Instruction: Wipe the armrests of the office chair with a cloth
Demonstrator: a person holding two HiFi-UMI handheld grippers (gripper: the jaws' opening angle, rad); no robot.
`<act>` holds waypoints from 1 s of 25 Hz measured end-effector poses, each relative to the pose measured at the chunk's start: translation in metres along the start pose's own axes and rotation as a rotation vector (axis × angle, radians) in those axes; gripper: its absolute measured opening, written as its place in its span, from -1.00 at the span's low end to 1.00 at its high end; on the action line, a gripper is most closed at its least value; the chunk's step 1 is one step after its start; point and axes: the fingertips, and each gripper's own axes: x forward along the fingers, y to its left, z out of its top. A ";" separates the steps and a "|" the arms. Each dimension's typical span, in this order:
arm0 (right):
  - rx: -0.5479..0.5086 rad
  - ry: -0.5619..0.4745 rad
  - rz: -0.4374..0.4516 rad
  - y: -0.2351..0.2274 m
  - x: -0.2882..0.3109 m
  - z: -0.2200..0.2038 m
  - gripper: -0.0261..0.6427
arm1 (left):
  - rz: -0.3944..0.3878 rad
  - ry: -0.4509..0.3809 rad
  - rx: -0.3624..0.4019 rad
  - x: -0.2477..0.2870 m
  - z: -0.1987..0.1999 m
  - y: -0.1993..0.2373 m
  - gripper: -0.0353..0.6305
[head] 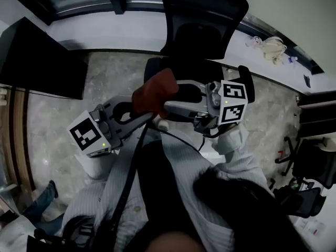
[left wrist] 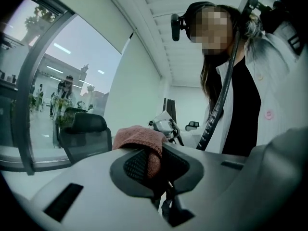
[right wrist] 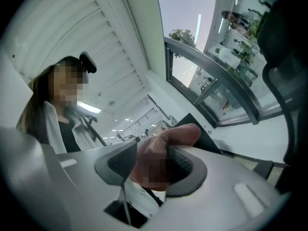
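A reddish-brown cloth [head: 155,91] hangs in the air between my two grippers, in front of the black office chair [head: 202,14]. My left gripper [head: 139,109] comes in from the lower left and is shut on the cloth [left wrist: 142,138], which bunches over its tips [left wrist: 151,160]. My right gripper [head: 176,97] reaches in from the right with its jaws standing wide. The cloth [right wrist: 163,148] lies between them, without a firm pinch that I can see. One black armrest [head: 248,83] shows just behind the right gripper's marker cube. The chair's back [left wrist: 84,134] shows beyond the left gripper.
A dark desk top [head: 37,56] stands at the left. At the right are a second chair's base [head: 294,159] and dark furniture. A pale bag [head: 272,47] lies on the floor at the back right. The person's torso fills the bottom of the head view.
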 end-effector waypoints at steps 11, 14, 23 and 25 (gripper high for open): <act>-0.061 -0.059 -0.112 -0.012 -0.003 0.006 -0.79 | 0.018 -0.023 -0.018 0.000 0.002 0.003 -0.76; -0.060 -0.073 -0.123 -0.011 -0.004 0.006 -0.79 | 0.013 -0.020 -0.021 0.000 0.001 0.004 -0.76; -0.092 -0.123 -0.191 -0.013 -0.011 0.012 -0.80 | 0.065 -0.057 -0.039 -0.001 0.004 0.020 -0.76; -0.118 -0.137 -0.245 -0.017 -0.017 0.014 -0.80 | 0.091 -0.062 -0.054 -0.004 0.001 0.026 -0.76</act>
